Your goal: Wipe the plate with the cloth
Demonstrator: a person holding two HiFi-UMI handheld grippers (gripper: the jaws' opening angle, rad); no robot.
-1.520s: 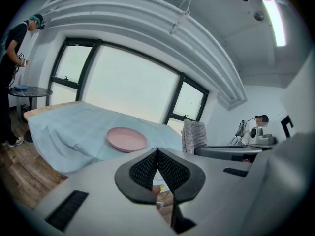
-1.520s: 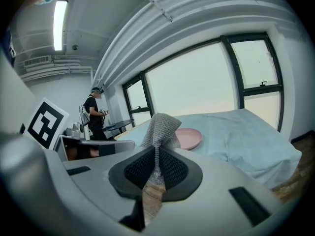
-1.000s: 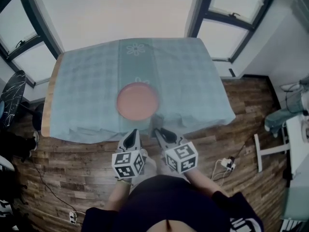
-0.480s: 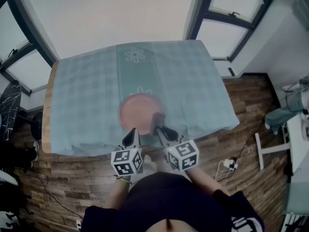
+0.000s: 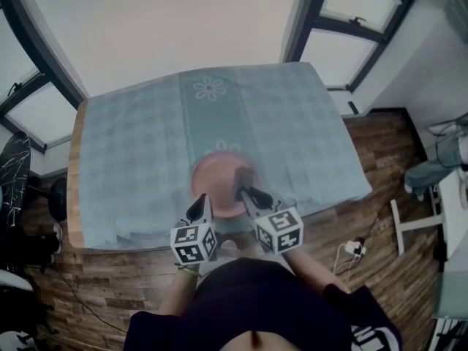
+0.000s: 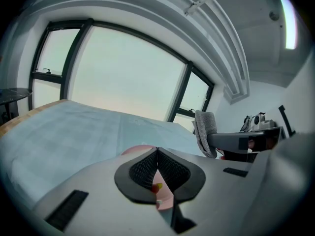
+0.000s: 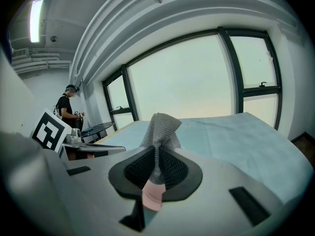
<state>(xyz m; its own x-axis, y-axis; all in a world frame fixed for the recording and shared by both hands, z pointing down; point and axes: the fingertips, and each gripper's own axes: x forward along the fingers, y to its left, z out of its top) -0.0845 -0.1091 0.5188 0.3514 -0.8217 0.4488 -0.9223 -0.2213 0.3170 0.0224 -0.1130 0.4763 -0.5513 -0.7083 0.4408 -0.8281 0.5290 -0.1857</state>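
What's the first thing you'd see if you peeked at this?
The round pink plate jumps out, sitting on the blue tablecloth near the table edge closest to the person. Over the plate's right side, the right gripper pinches a grey cloth. The left gripper beside it is shut and empty.

Bare tablecloth [image 5: 139, 152] left, right and far of the plate [image 5: 216, 175], so I can pass there. Near edge is tight: left gripper [image 5: 199, 199] and right gripper [image 5: 243, 192] with cloth [image 5: 243, 175] crowd the plate side by side.
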